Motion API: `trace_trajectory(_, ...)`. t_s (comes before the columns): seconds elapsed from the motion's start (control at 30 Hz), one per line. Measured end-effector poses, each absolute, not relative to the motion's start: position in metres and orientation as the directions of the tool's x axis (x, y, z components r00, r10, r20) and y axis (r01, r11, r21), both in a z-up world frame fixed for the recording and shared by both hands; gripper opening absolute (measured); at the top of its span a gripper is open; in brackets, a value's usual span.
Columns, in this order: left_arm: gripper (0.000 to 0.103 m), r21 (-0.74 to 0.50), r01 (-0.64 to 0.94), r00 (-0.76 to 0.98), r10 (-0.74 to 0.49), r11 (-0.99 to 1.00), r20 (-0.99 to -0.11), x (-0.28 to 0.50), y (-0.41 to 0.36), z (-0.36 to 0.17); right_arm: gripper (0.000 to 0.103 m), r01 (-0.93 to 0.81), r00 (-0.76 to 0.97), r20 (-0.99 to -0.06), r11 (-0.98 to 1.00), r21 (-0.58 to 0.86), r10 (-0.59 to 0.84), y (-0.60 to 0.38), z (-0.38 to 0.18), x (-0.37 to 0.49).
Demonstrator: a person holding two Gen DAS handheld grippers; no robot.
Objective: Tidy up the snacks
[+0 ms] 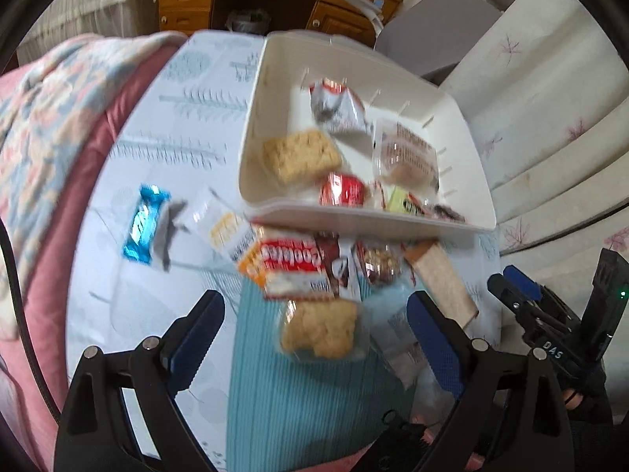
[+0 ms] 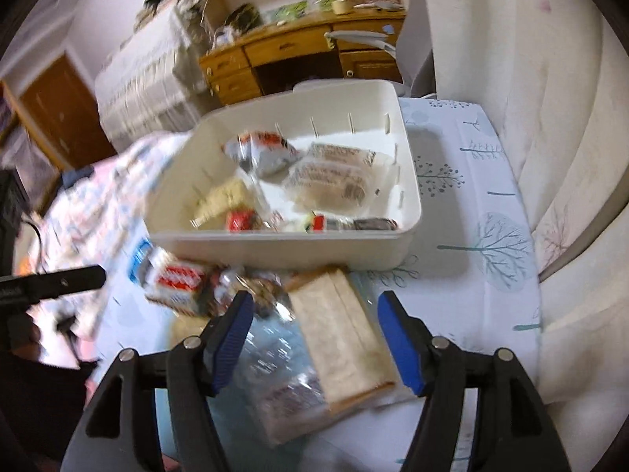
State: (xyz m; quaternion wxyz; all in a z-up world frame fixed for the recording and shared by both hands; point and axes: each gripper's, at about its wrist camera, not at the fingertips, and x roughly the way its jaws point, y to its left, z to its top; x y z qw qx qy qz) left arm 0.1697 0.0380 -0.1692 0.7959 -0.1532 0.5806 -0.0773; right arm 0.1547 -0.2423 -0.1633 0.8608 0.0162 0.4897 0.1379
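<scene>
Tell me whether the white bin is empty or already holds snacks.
Partly filled: the white bin holds several wrapped snacks, including a red packet; more lie outside.

Ahead of the left gripper (image 1: 314, 326) lies a heap of snacks (image 1: 314, 271); behind them the bin (image 1: 365, 220) holds more

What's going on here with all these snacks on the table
A person is sorting snacks into a white plastic bin with two handheld grippers. Several packets already lie inside it, including a crispy rice cake. More wait in front of it: a red cookies pack, a blue wrapped bar and a long tan wafer packet. The left gripper is open over a puffy biscuit; the right gripper is open around the wafer packet, gripping nothing yet.
</scene>
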Motion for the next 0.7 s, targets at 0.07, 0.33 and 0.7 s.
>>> trace_trajectory(0.07,0.093,-0.333,-0.058,0.281,-0.305,0.941,-0.91,0.167,0.033,-0.179,0.067,-0.24,0.467,-0.854,0.962,0.127,0.229,-0.239,-0.17,0.152)
trace_trajectory(0.33,0.093,-0.279,-0.057,0.072,-0.275,0.958,-0.959,0.165,0.002,-0.23,0.067,-0.328,0.4,-0.908,0.945,-0.013,0.126,-0.229,-0.202,0.142)
trace_trajectory(0.7,0.093,-0.203,-0.085,-0.06,-0.208,0.975,-0.976,0.171,-0.024,-0.276,0.067,-0.386,0.349,-0.934,0.92,-0.072,0.073,-0.232,-0.227,0.137)
